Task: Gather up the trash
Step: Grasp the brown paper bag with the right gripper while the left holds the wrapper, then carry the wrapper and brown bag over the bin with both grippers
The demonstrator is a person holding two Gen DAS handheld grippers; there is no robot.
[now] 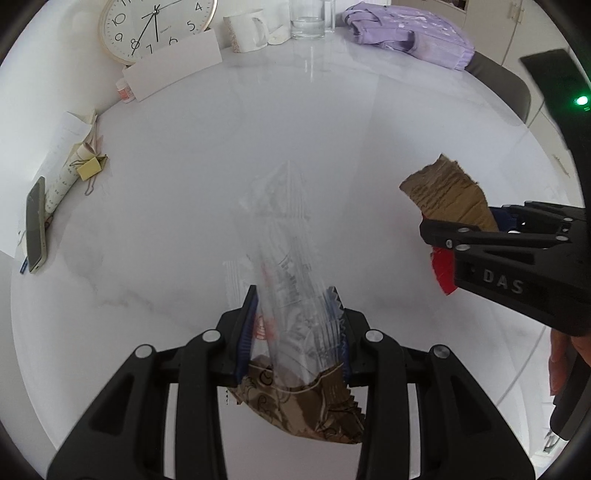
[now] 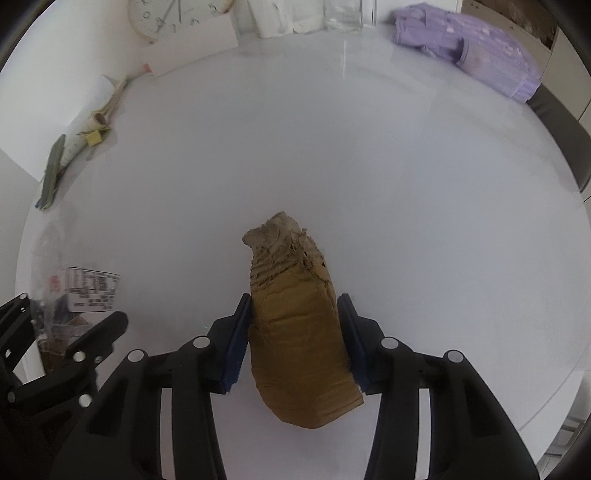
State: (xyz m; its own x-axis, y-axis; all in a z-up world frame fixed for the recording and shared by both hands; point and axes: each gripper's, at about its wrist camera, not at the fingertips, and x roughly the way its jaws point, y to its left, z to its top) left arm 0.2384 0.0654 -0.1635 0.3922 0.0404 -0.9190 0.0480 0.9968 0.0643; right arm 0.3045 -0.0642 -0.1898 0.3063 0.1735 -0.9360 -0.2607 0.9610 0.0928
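Observation:
My left gripper is shut on a clear plastic wrapper bunched with a brown patterned wrapper, held above the white table. My right gripper is shut on a torn piece of brown cardboard. In the left wrist view the right gripper sits at the right, with the cardboard sticking up and a red scrap below it. In the right wrist view the left gripper and its clear wrapper show at the lower left.
At the table's far side stand a clock, a white card, a mug, a glass and purple cloth. At the left lie a phone, rolled paper and yellow clips.

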